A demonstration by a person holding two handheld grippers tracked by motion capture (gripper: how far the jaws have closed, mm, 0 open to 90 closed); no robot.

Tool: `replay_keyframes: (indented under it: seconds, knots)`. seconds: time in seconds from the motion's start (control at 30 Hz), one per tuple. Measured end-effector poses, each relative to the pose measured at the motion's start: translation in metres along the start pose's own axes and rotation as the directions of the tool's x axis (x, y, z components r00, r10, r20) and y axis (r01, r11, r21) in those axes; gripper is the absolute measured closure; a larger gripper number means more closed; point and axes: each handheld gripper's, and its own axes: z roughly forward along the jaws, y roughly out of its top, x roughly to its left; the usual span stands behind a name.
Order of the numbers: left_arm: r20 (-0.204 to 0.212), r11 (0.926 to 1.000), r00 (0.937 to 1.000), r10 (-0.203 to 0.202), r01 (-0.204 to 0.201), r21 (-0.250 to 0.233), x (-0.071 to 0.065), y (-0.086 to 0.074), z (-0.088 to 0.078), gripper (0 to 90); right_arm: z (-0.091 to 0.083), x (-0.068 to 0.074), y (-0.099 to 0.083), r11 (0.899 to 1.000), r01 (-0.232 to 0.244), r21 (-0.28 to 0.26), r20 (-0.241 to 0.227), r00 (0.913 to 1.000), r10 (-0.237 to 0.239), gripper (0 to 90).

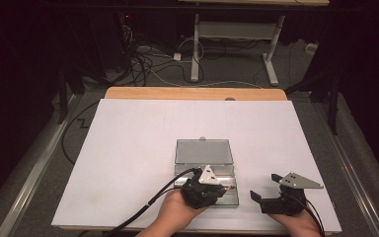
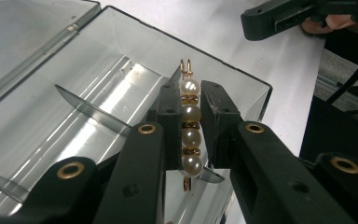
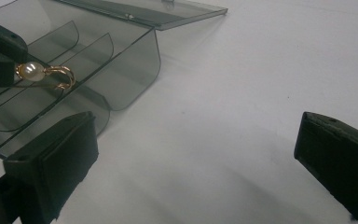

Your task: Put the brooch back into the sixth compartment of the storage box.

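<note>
A smoky clear plastic box (image 1: 235,196) lies open on the white sheet, its lid (image 1: 203,151) folded back flat. Curved dividers (image 2: 89,110) split it into compartments. My left gripper (image 1: 222,186) hangs over the box's right end, shut on a gold clip set with pearls (image 2: 190,135). The clip stands lengthwise between the jaws, its gold hook end (image 3: 60,77) sticking out past them over the end compartment. My right gripper (image 1: 265,186) rests on the sheet just right of the box, open, with bare sheet between its fingers (image 3: 56,158).
The white sheet (image 1: 128,148) covers most of a wooden table whose far edge (image 1: 192,93) shows beyond it. Cables and a desk frame (image 1: 271,59) lie on the floor behind. Each gripper trails a black cable (image 1: 148,205) toward the near edge.
</note>
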Motion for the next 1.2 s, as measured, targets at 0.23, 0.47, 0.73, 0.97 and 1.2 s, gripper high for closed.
replay_keyframes:
  seconds: [0.23,0.47,0.73,0.97,1.2]
  knots:
    - [-0.001,1.0,1.0,-0.004,0.004,0.002,-0.005,-0.001,0.004,76.3,0.0,0.0,0.0,1.0,-0.004,0.003,0.001,1.0,0.004,0.0]
    - [-0.005,1.0,1.0,0.0,0.0,0.007,-0.008,-0.002,0.008,76.2,0.0,0.0,0.0,1.0,-0.003,0.003,0.001,1.0,0.003,0.0]
    - [-0.008,1.0,1.0,0.001,-0.001,0.009,-0.01,-0.003,0.011,76.1,0.0,0.001,0.0,1.0,-0.003,0.004,0.001,1.0,0.003,0.0]
    - [0.004,0.9999,1.0,-0.001,0.001,0.014,-0.007,-0.004,0.008,66.8,0.0,0.001,-0.001,1.0,-0.001,0.003,-0.001,1.0,0.001,0.0]
    - [0.018,0.9992,0.9996,-0.021,0.021,-0.034,0.001,-0.011,-0.005,53.3,0.0,0.001,-0.001,1.0,-0.002,0.003,-0.001,1.0,0.002,0.0]
